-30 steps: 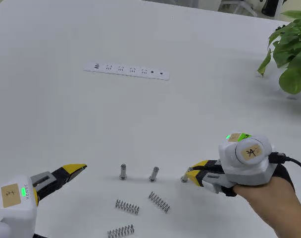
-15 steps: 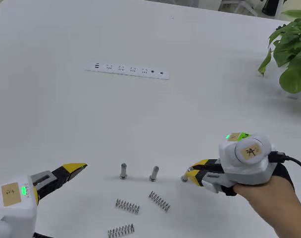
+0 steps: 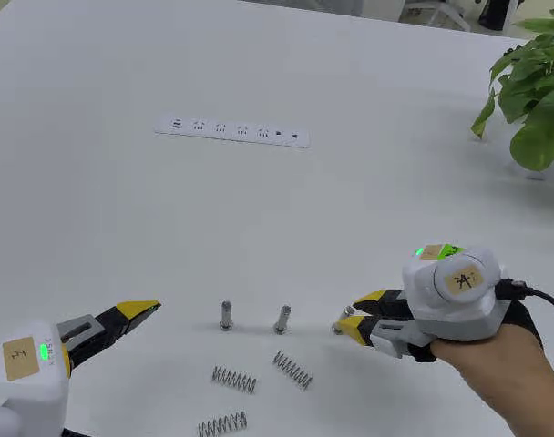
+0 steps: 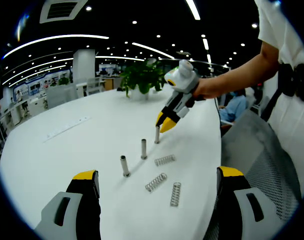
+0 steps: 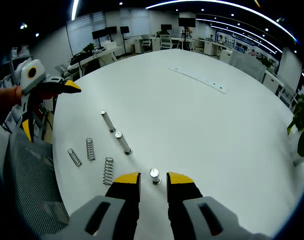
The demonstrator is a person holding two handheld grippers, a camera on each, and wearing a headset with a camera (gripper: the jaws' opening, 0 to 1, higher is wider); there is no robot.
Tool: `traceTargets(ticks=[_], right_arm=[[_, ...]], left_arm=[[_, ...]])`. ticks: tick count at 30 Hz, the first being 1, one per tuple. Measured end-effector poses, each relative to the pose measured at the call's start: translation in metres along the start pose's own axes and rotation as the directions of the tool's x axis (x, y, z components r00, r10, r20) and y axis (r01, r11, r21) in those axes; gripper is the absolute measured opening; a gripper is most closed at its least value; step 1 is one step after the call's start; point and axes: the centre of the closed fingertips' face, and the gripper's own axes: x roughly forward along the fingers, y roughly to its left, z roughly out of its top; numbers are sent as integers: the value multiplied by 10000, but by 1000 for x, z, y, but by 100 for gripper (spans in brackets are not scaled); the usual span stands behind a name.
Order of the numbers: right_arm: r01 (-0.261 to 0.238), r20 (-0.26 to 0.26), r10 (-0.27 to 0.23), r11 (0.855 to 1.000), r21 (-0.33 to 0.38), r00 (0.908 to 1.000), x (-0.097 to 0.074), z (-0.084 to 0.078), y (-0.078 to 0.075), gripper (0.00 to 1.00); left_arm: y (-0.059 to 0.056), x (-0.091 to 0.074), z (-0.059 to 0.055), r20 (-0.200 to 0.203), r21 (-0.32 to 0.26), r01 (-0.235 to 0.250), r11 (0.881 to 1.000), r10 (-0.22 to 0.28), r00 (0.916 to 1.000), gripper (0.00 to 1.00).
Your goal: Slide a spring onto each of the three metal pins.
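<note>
3 pins [image 3: 282,319] stand upright in a row on white table [image 3: 259,209], all bare. 3 springs [image 3: 292,370] lie loose just in front. R gripper [image 3: 351,316]: jaws part-open, tips either side of rightmost pin [image 5: 155,174]. L gripper [image 3: 136,319]: wide open, empty, left of the row.

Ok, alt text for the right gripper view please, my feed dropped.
The right gripper holds its yellow-tipped jaws open on either side of the nearest metal pin, upright on the white table. Two more pins stand beyond to the left, three springs lie loose beside them, and the left gripper hangs open at the far left.
</note>
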Motion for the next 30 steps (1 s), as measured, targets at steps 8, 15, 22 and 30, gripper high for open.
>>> traceTargets(ticks=[8, 15, 22, 30], right_arm=[[-121, 134, 121, 9999, -21, 9998, -9, -3, 3, 26], [-313, 335, 315, 9995, -56, 9989, -20, -7, 5, 30], [-372, 674, 395, 9987, -346, 9969, -30, -12, 5, 41], [-516, 1000, 554, 9979, -396, 9934, -40, -16, 9, 53]], left_arm=[[-2, 1, 2, -58, 131, 75, 9999, -74, 10000, 99], [-4, 2, 6, -85, 264, 145, 9995, -143, 9999, 99], [-8, 1, 7, -205, 436, 223, 9988, -214, 9996, 99], [-11, 0, 7, -332, 587, 214, 9980, -194, 9993, 99]])
